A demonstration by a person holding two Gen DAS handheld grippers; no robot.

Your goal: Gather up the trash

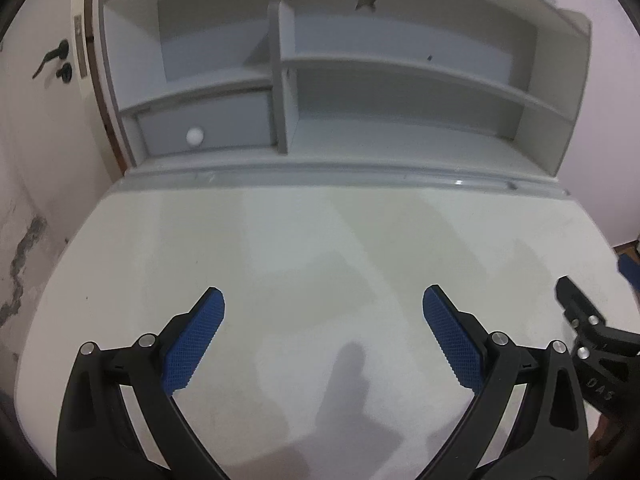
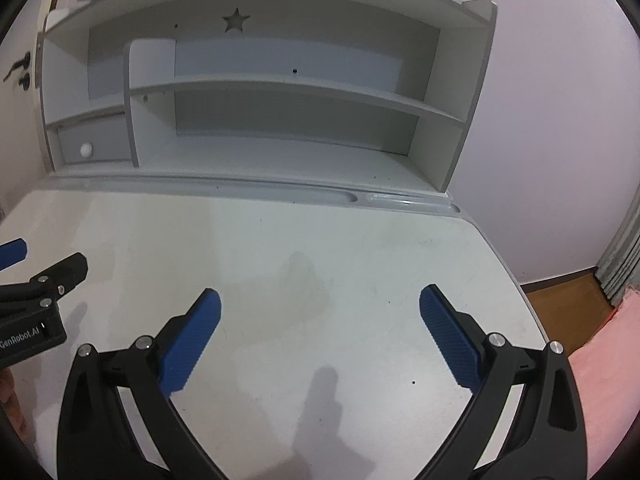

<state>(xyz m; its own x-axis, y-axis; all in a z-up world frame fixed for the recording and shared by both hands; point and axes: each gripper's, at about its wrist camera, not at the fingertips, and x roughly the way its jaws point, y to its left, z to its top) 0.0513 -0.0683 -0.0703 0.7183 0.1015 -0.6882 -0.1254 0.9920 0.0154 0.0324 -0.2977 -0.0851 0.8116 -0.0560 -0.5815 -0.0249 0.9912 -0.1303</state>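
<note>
Both the left gripper (image 1: 323, 304) and right gripper (image 2: 320, 304) hover spread wide and empty over the white surface (image 2: 320, 232); no trash shows, so the next move is probably searching elsewhere.

My left gripper (image 1: 323, 300) gapes wide over the white desk (image 1: 304, 240) at lower centre, the right gripper (image 1: 580, 320) at right edge, shelves (image 1: 400, 68) and knob (image 1: 195, 136) above.

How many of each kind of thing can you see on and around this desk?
Grippers: 2, left gripper and right gripper, both open
Desk: 1
Shelf unit: 1
Drawer: 1
Trash: 0 visible
Total: 5
</note>
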